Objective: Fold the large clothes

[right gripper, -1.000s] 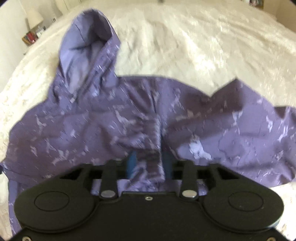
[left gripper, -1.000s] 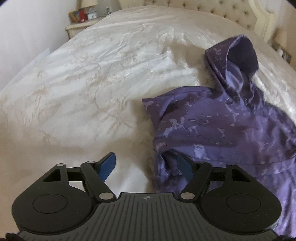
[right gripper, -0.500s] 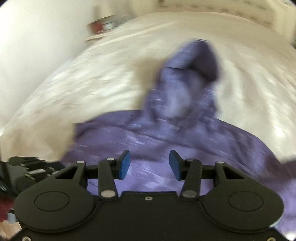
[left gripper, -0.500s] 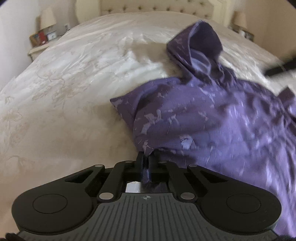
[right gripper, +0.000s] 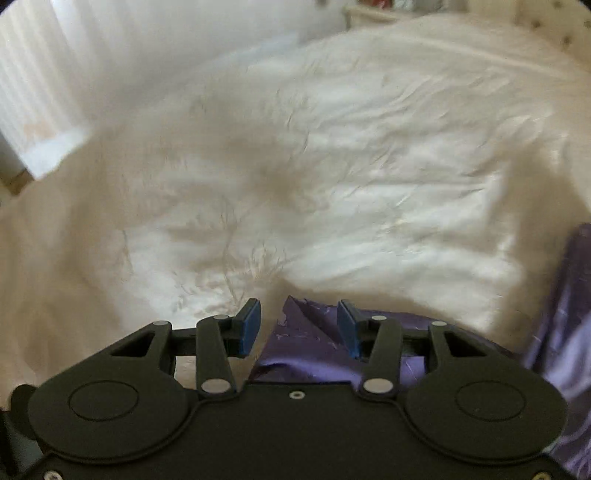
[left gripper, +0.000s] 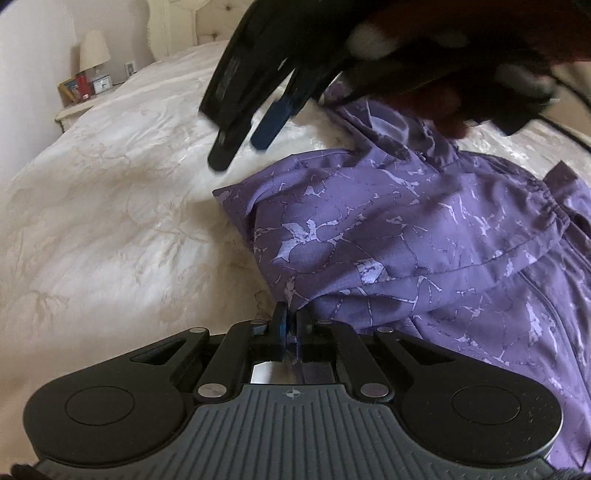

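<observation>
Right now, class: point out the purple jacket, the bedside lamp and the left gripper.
purple jacket (left gripper: 406, 236), left wrist view, on its marbled front panel.
bedside lamp (left gripper: 94, 47), left wrist view, on its shade.
left gripper (left gripper: 291, 325), left wrist view, between its fingertips, shut on the hem.

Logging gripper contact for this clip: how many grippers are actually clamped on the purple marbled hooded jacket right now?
1. The left gripper is shut on the purple marbled hooded jacket's edge. The right gripper is open, with a jacket corner between its pads, unclamped.

Home bedroom: bed with cream bedspread, tufted headboard, lamp on nightstand.
</observation>
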A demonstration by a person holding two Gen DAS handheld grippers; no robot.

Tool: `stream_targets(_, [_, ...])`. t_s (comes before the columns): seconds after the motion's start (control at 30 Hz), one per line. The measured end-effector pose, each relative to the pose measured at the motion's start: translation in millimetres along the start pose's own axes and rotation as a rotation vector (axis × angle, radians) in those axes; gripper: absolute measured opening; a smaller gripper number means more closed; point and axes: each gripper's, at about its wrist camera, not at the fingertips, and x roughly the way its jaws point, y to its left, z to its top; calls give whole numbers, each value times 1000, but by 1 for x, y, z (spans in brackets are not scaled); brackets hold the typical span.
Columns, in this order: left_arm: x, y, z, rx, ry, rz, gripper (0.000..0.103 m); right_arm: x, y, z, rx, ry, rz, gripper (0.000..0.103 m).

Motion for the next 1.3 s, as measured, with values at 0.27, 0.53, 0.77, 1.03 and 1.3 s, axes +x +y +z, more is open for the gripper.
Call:
stream_targets(0.27, [-6,5,-7,-87,-22,11,4,31,-15,6,62,80,60,5])
stream_targets(0.53, [-19,23,-25,-193,78,40,9,14,-33,-5,183,-36,20,37])
stream_targets(0.77, [-39,38,22,-340,-19,-8,37,-67,-50,-70,291,-229,-160,52])
stream_targets(1.03, [3,2,71,-266,-42,-75,58,-112,-63,-174,535,-187,-368,52])
stream_targets(1.3, [46,24,25,-312,132,5,69,-73,-54,-224,562,-53,-354,65])
